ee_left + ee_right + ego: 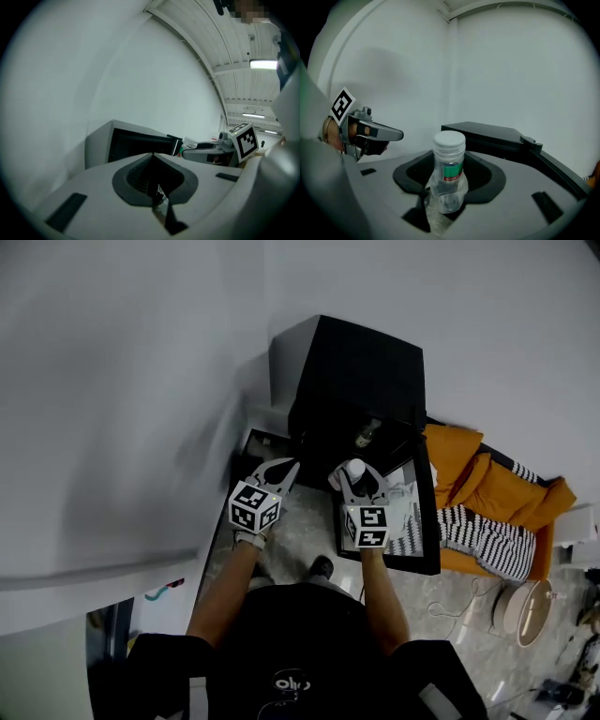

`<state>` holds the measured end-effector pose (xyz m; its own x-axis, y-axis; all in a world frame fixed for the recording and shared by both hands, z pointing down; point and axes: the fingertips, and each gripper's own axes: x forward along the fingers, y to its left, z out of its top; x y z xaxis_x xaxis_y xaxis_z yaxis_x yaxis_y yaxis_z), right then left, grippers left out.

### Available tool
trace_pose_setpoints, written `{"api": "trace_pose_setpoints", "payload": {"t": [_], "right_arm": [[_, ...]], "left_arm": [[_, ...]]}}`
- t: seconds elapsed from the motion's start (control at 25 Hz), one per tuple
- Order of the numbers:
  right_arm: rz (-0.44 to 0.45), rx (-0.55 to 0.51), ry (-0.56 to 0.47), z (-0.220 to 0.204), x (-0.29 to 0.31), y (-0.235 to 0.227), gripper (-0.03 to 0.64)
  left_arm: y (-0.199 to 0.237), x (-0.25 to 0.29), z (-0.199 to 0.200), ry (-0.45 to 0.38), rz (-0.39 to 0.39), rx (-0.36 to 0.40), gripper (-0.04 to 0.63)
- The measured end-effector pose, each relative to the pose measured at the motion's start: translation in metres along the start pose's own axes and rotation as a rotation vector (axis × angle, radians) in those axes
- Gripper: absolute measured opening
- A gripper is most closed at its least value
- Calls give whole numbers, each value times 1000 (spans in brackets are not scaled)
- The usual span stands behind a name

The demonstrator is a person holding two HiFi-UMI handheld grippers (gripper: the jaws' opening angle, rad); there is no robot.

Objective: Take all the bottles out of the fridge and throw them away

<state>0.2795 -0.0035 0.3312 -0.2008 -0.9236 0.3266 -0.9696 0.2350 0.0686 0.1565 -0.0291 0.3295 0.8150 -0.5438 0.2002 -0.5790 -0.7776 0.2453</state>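
A black mini fridge point(347, 371) stands against the white wall with its door point(420, 531) swung open to the right. My right gripper point(359, 486) is shut on a clear plastic bottle point(449, 173) with a white cap and a green and red label, held upright in front of the fridge opening. The bottle's cap point(354, 468) shows in the head view. My left gripper point(277, 471) hovers beside it on the left, jaws shut with nothing in them point(152, 154). A pale thing point(367, 432), perhaps another bottle, sits inside the dark fridge.
An orange cushion point(487, 479) and a striped cloth point(483, 540) lie right of the fridge door. A round pale object point(525, 610) with a cable sits on the floor at the right. The white wall point(122, 399) fills the left side. My foot point(321, 567) is near the fridge.
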Motion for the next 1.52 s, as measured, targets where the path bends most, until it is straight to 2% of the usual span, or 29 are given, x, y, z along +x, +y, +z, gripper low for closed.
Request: {"api": "trace_pose_setpoints", "payload": {"t": [0.56, 0.8, 1.0, 1.16, 1.36, 1.52], "right_arm": [[245, -52, 4, 15, 56, 139, 199], [314, -82, 24, 12, 76, 194, 199], [326, -96, 50, -1, 97, 229, 199], [314, -86, 65, -9, 117, 247, 200], [300, -62, 76, -26, 145, 255, 200], [323, -37, 96, -50, 171, 256, 199]], "left_arm": [[91, -121, -14, -26, 232, -48, 2], [122, -170, -27, -35, 295, -74, 2], [147, -204, -44, -23, 298, -94, 2], [161, -219, -56, -6, 269, -115, 2], [168, -215, -89, 64, 211, -142, 2], [175, -200, -118, 117, 193, -168, 2]]}}
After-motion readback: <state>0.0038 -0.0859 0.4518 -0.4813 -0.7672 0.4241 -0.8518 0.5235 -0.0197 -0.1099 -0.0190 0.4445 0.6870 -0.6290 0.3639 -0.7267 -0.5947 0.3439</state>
